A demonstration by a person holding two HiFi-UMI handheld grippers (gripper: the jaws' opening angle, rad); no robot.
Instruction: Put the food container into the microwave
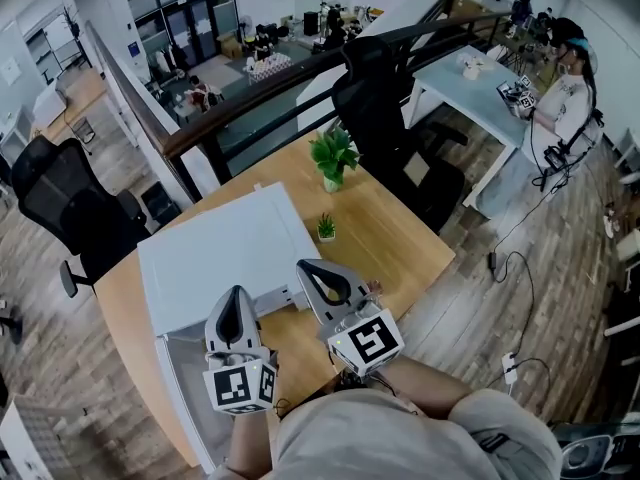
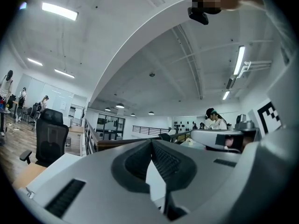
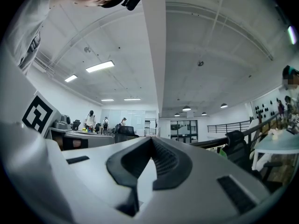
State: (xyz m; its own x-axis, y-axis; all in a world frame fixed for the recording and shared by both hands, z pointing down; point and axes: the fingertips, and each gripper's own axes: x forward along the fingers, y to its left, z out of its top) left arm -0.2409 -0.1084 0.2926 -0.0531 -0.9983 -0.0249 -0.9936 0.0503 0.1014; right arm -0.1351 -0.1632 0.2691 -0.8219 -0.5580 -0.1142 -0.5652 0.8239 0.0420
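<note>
No food container shows in any view. The white microwave stands on the wooden table; I look down on its top, and a grey panel at its near left may be its door. Both grippers are held up in front of my body, over the microwave's near edge, with their jaws pointing towards the ceiling. The left gripper is shut with nothing between its jaws. The right gripper is also shut and empty, a little to the right of the left one.
A large potted plant and a small one stand on the table behind the microwave. Black office chairs flank the table. A railing runs behind it. A person stands at a white table at the back right.
</note>
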